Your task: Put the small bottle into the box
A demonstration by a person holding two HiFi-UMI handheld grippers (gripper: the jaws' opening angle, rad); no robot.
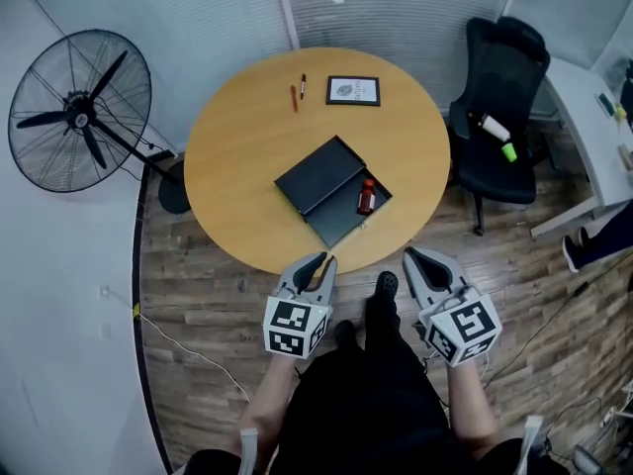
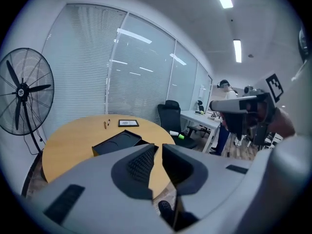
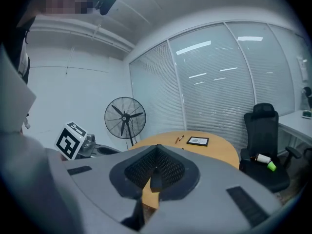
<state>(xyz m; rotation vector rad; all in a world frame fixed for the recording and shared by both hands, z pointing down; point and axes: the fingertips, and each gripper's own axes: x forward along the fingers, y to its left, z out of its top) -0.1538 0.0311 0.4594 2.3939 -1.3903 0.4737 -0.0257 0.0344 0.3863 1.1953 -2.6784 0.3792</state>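
A small red bottle [image 1: 367, 196] lies inside the open black box [image 1: 336, 228] near the middle of the round wooden table [image 1: 237, 156]. The box's lid [image 1: 318, 174] rests beside it, towards the far left. Both grippers hang off the table's near edge, in front of the person's body, well short of the box. My left gripper [image 1: 323, 262] [image 2: 158, 145] shows a narrow gap between its jaws with nothing in it. My right gripper [image 1: 411, 256] [image 3: 157, 146] has its jaws meeting at the tips, empty. From the left gripper view only the box [image 2: 118, 142] shows; the bottle is hidden.
A framed card [image 1: 353, 90] and two pens [image 1: 298, 89] lie at the table's far side. A standing fan [image 1: 79, 112] is at the left. A black office chair [image 1: 499, 117] holding a green-capped bottle [image 1: 497, 133] stands right, beside a white desk [image 1: 584, 117].
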